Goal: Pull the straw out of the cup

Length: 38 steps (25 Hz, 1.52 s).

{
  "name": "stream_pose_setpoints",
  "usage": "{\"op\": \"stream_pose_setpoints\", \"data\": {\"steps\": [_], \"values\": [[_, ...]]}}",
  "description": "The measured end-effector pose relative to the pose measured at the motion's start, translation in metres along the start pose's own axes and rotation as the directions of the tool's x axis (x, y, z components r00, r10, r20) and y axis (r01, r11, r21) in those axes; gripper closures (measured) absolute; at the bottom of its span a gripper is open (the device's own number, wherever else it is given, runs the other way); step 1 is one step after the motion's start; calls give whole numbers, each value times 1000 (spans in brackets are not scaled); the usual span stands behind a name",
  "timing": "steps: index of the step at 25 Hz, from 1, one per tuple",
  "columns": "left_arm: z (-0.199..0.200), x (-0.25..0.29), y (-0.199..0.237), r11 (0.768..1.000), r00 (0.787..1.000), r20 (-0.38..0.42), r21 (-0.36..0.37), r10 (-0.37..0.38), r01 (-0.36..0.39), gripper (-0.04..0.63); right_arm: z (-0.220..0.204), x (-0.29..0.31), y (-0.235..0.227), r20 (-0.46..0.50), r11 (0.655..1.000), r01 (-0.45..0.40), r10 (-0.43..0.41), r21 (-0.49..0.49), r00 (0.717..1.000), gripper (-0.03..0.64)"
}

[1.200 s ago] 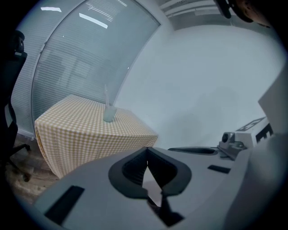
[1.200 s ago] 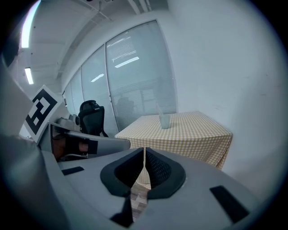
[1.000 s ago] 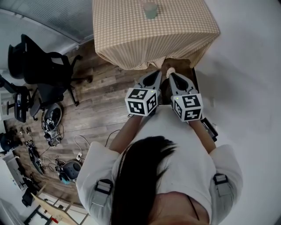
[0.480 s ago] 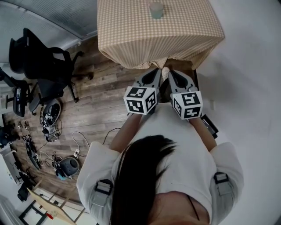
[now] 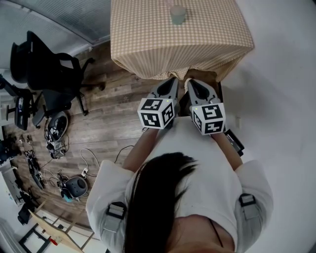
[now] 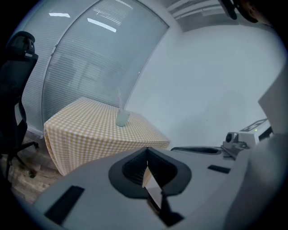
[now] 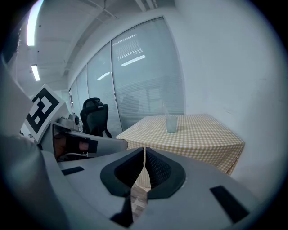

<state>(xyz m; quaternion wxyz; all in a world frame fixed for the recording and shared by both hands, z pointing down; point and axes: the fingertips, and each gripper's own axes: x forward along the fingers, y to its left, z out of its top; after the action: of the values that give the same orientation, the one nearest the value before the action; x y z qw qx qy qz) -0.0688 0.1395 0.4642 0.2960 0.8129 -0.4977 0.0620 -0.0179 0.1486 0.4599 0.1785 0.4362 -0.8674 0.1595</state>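
Observation:
A pale translucent cup (image 5: 177, 14) stands on a table with a tan checked cloth (image 5: 148, 44), far ahead of me. In the left gripper view the cup (image 6: 122, 118) holds a thin clear straw (image 6: 119, 99) that sticks up out of it. The right gripper view shows the same cup (image 7: 171, 123) and straw (image 7: 165, 109). My left gripper (image 5: 174, 79) and right gripper (image 5: 189, 82) are held side by side in front of my chest, short of the table's near edge. Both are shut with nothing in them, far from the cup.
A black office chair (image 5: 49, 74) stands on the wood floor at the left, with cables and gear (image 5: 59, 143) strewn near it. A white wall (image 5: 281, 99) runs along the right. A glass wall with blinds (image 6: 90, 58) lies behind the table.
Both grippers have edged forward toward the table's near edge, staying side by side. The cup and table sit slightly lower and further right in the head view.

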Motion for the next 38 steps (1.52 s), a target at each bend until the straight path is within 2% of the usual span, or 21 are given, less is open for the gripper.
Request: {"op": "stream_pose_setpoints", "data": {"steps": [5, 9, 16, 23, 28, 34, 38], "values": [[7, 17, 4, 1000, 1000, -8, -9, 4, -4, 586, 8, 13, -15, 0, 1000, -8, 8, 10, 1000, 580], [15, 30, 14, 998, 999, -6, -44, 33, -33, 586, 18, 25, -29, -5, 999, -24, 24, 21, 1000, 580], [28, 62, 20, 997, 998, 7, -58, 57, -56, 586, 24, 49, -50, -47, 998, -61, 60, -17, 997, 580], [38, 100, 23, 997, 999, -27, -67, 39, -41, 588, 25, 72, -94, -96, 994, -45, 55, 99, 994, 578], [40, 121, 38, 990, 997, -58, -133, 49, -56, 588, 27, 89, -121, -137, 988, -39, 60, 149, 989, 578], [57, 145, 50, 988, 995, -65, -124, 82, -89, 586, 46, 117, -142, -131, 985, -76, 97, 152, 987, 578], [74, 154, 61, 983, 990, -43, -122, 134, -138, 588, 67, 133, -144, -125, 986, -145, 155, 87, 980, 578]]}}
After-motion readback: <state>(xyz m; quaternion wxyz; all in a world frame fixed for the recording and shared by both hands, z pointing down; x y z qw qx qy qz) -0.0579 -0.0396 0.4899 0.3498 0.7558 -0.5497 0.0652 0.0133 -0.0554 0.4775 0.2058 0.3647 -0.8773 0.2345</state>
